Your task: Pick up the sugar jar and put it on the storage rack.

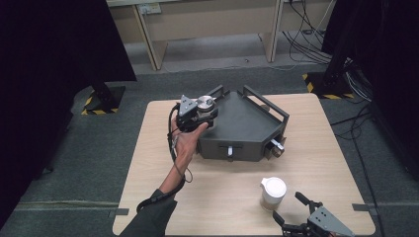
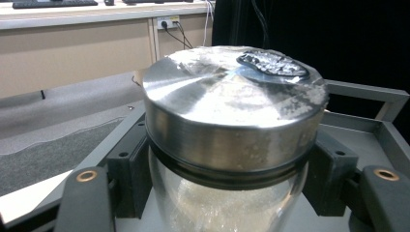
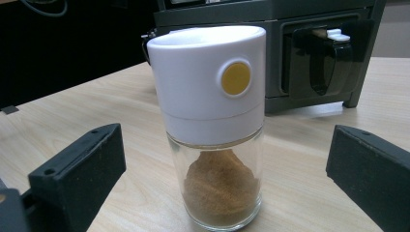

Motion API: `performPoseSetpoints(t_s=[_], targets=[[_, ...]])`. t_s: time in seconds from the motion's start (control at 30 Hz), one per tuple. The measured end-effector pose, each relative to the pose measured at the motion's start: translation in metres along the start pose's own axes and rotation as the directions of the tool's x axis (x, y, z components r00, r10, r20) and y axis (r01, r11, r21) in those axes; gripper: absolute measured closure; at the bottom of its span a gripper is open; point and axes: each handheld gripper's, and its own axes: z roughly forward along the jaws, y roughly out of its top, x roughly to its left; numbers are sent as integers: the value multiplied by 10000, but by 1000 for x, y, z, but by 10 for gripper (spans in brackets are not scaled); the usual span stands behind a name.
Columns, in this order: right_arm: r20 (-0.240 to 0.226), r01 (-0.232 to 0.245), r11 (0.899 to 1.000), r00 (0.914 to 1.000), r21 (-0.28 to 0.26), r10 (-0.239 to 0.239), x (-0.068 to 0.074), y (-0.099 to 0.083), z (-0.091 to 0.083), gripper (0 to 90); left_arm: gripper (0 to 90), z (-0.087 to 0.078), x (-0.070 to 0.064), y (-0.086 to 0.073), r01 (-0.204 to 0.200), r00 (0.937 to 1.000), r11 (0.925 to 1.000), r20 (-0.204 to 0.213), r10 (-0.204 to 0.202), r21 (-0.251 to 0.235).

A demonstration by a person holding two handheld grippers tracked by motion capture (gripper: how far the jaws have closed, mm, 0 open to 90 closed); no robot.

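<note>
wooden table [image 1: 163, 197], grey carpet around. we clamp left gripper [image 1: 196, 114] on metal-lidded jar [image 2: 232, 125] over rack [image 1: 247, 123] far-left corner for stowing. right gripper [image 1: 302, 213] spread wide near front edge, straddling white-capped shaker [image 3: 215, 125], untouched.

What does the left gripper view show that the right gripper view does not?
Left gripper view: a glass jar with a metal lid, white grains inside, held between the left tongs above the grey tray. Right gripper view: a white-capped shaker of brown powder standing on the wooden table, between the open right tongs, untouched. Both views show the grey tray.
</note>
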Motion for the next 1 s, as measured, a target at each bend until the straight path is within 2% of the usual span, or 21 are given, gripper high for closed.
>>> performPoseSetpoints(t_s=[0.1, 0.13, 0.2, 0.27, 0.33, 0.37, 0.4, 0.47, 0.5, 0.63, 0.7, 0.77, 1.0], targets=[[-2, -23, 10000, 10000, 5, 23, 0, 0, 0, 6, 309, 3, 0, -1, -73, 9999, 10000, -82, 73, 31], [-2, -23, 10000, 10000, 5, 23, 0, 0, 0, 6, 309, 5, 2, -2, -289, 9996, 9996, -37, 289, -53], [-6, -29, 10000, 10000, 2, 29, 0, 0, 0, 6, 308, 5, -1, -2, -125, 9997, 9999, -189, 126, 35], [-15, -19, 10000, 10000, 17, 19, 0, 0, 0, 6, 308, 8, 2, -5, -303, 9995, 9995, -125, 303, -51], [-22, -15, 10000, 10000, 14, 15, 0, 0, 0, 6, 308, 9, 2, -6, -271, 9995, 9996, -147, 270, -65], [-18, -25, 10000, 10000, 18, 25, 0, 0, 0, 6, 308, 9, 0, -8, 25, 9997, 10000, -236, -25, -15], [-18, -25, 10000, 10000, 18, 25, 0, 0, 0, 6, 308, 10, -1, -9, 61, 9997, 10000, -249, -61, 2], [-20, -18, 10000, 10000, 1, 18, 0, 0, 0, 6, 308, 13, 1, -11, -185, 9996, 9998, -225, 186, 37], [-20, -18, 10000, 10000, 1, 18, 0, 0, 0, 6, 308, 13, -1, -11, -44, 9994, 9999, -349, 50, 165], [-33, -19, 10000, 10000, 12, 19, -1, 0, 0, 6, 308, 15, 0, -17, 9, 9993, 9998, -380, -1, 218], [-37, -26, 10000, 10000, 20, 26, 0, 0, 0, 6, 308, 15, 0, -19, -5, 9993, 9999, -364, 10, 147], [-38, -19, 10000, 10000, 23, 19, 0, 0, 1, 6, 308, 16, 0, -19, -222, 9990, 9997, -377, 227, 129], [-49, -11, 10000, 10000, 26, 11, 0, 0, 0, 6, 307, 16, -2, -24, -181, 9988, 9998, -458, 179, -39]])
